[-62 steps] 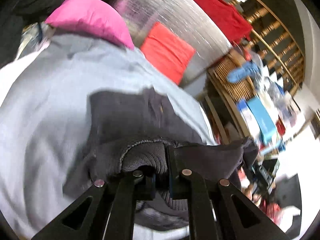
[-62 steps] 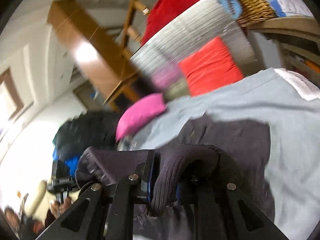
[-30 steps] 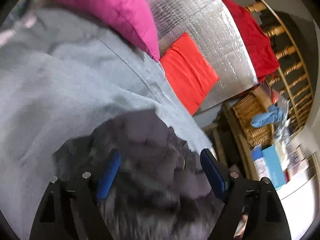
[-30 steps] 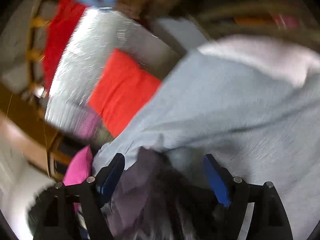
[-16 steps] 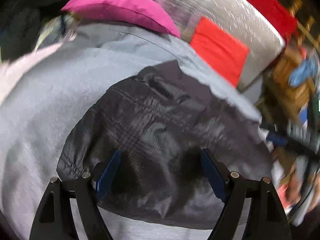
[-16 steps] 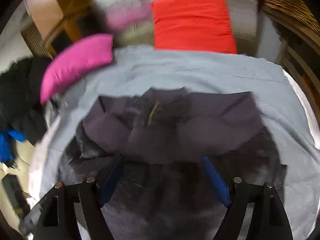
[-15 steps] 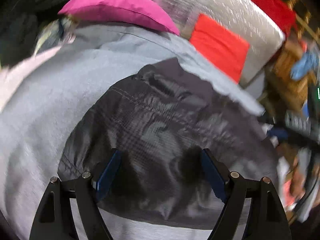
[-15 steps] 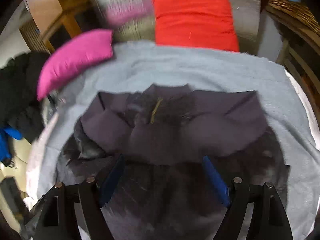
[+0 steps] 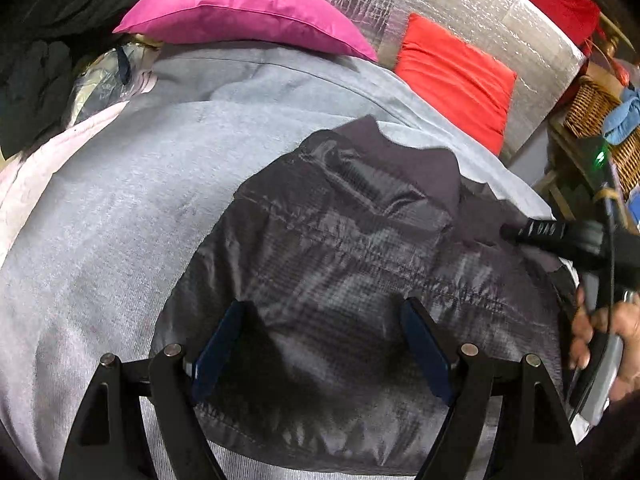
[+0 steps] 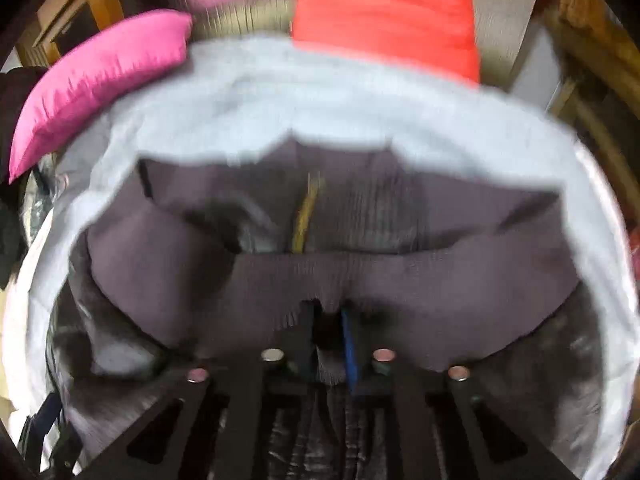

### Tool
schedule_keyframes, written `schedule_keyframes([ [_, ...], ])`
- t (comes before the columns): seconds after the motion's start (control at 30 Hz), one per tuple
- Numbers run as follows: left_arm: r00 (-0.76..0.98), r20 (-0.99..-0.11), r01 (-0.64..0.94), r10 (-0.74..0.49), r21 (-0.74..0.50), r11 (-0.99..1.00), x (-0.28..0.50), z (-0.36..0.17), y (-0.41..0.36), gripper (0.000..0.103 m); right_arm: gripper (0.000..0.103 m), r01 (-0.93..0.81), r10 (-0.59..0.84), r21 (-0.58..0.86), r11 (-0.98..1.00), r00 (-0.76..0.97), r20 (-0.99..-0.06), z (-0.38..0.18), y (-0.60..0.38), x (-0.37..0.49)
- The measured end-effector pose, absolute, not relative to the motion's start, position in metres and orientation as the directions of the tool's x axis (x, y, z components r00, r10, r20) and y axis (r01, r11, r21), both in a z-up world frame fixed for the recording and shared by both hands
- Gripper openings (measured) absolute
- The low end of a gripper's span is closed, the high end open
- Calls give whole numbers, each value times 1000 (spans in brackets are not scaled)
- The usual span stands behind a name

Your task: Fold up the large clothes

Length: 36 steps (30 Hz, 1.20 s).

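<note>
Dark quilted jacket (image 9: 360, 264) lies on the grey sheet (image 9: 120, 200); I have my left claw (image 9: 320, 344) released above its hem, my right claw (image 10: 328, 332) clenched on the jacket's ribbed cuff (image 10: 332, 280). Beyond lie a pink pillow (image 9: 240, 8) and a red cushion (image 9: 452, 76).

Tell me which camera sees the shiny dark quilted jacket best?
The left wrist view: the shiny dark quilted jacket lies sharp on the grey sheet. The right wrist view shows it blurred, its ribbed edge pinched in the right gripper.
</note>
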<state>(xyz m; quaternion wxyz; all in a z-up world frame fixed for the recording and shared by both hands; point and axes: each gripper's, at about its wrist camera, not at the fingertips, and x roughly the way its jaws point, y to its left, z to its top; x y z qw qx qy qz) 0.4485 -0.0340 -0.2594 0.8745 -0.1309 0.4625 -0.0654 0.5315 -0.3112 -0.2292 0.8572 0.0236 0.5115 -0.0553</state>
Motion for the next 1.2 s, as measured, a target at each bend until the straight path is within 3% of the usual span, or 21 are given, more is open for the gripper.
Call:
schedule_keyframes([
  [0.2, 572, -783, -41, -243, -323, 946, 449, -256, -29, 82, 8, 218, -54, 109, 970, 629, -776, -202, -340, 546],
  [0.27, 564, -788, -36, -246, -321, 946, 449, -257, -30, 82, 8, 246, -62, 120, 962, 622, -780, -207, -345, 552],
  [0.37, 557, -797, -45, -234, -311, 949, 451, -259, -30, 82, 9, 247, 25, 194, 949, 558, -830, -236, -349, 567],
  [0.47, 556, -799, -58, -230, -313, 948, 453, -259, -27, 82, 13, 238, 170, 392, 889, 624, -763, -232, -363, 555],
  [0.53, 557, -803, -62, -211, -294, 954, 452, -257, -28, 82, 30, 211, 242, 481, 851, 655, -716, -219, -368, 553],
  [0.57, 558, -804, -62, -205, -287, 956, 452, -257, -29, 82, 67, 188, 256, 491, 851, 668, -699, -210, -364, 552],
  [0.6, 557, -806, -62, -199, -279, 958, 452, -257, -29, 82, 97, 168, 251, 473, 865, 672, -697, -201, -357, 551],
  [0.63, 557, -808, -63, -193, -273, 960, 452, -256, -29, 82, 98, 144, 242, 449, 882, 679, -693, -193, -346, 548],
  [0.7, 559, -809, -70, -183, -265, 962, 452, -256, -28, 82, 98, 42, 273, 404, 914, 675, -686, -185, -315, 547],
  [0.77, 556, -813, -74, -173, -255, 964, 452, -256, -28, 82, 95, -5, 287, 359, 934, 612, -737, -192, -286, 556],
  [0.83, 551, -818, -71, -165, -244, 967, 451, -258, -28, 82, 72, -37, 298, 329, 944, 529, -794, -208, -260, 565],
  [0.87, 549, -820, -70, -162, -238, 969, 451, -258, -29, 82, 46, -44, 286, 303, 952, 480, -829, -221, -249, 573],
  [0.9, 544, -825, -67, -156, -228, 971, 452, -259, -30, 82, 36, -40, 269, 280, 959, 429, -862, -235, -241, 579],
  [1.0, 541, -829, -61, -143, -207, 976, 454, -260, -33, 82, 36, -5, 211, 229, 973, 406, -889, -263, -231, 598],
  [1.2, 544, -828, -54, -136, -196, 979, 458, -259, -33, 82, 39, 112, 245, 327, 938, 453, -857, -275, -247, 633],
])
